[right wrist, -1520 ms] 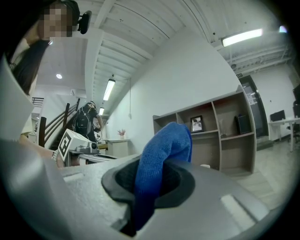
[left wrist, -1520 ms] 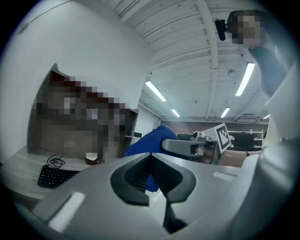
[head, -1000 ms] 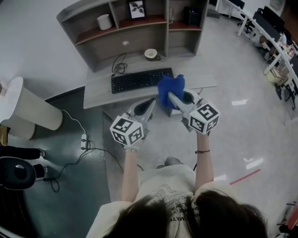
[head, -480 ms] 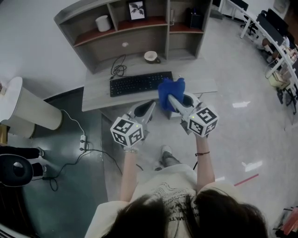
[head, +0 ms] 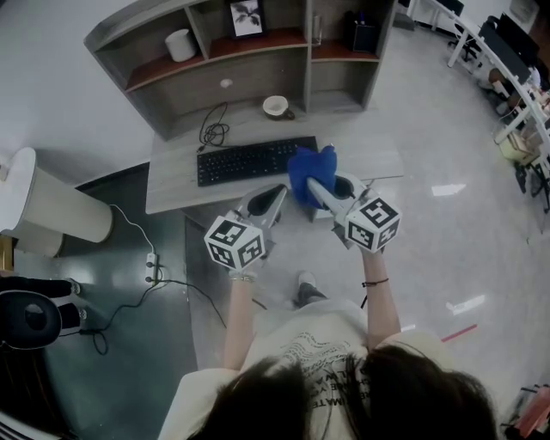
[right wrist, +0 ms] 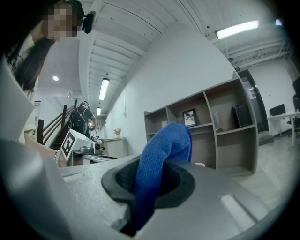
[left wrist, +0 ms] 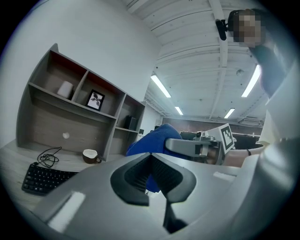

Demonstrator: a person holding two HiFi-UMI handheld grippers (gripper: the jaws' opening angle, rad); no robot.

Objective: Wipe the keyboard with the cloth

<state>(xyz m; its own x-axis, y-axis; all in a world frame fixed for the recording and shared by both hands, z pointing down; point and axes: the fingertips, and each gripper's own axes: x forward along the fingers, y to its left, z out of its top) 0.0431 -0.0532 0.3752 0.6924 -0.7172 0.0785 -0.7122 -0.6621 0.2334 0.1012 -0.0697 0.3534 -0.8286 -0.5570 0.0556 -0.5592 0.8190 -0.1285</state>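
- Keyboard [head: 256, 160]: black, flat on the grey desk [head: 172, 191] in the upper middle of the head view, keys up. Its long axis runs left to right across the frame, the right end a touch higher than the left, roughly parallel to the desk's front edge.
- A dark cable [head: 212, 129] lies coiled on the desk just above the keyboard's left half.
- Blue cloth [head: 311, 172]: bunched into a lump that overlaps the keyboard's right end in the head view. From here I cannot tell whether it touches the keys.
- Right gripper [head: 313, 183]: jaws pinching the cloth. In its own view a fold of the fabric stands up between the dark pads and hangs down in front of them. The gripper points up-frame and slightly left, towards the keyboard's right end.
- Left gripper [head: 278, 192]: jaws pressed together at the tips with nothing between them. It hangs over the desk's front edge, just below the keyboard's right half and beside the right gripper, pointing up-frame.
- A shelf unit [head: 215, 79] stands at the back of the desk, above the keyboard in the frame. A cup [head: 275, 105] sits on the desk at its foot, up and right of the keyboard.
- A white cylinder [head: 180, 45] and a framed picture [head: 247, 17] rest on the upper shelves.
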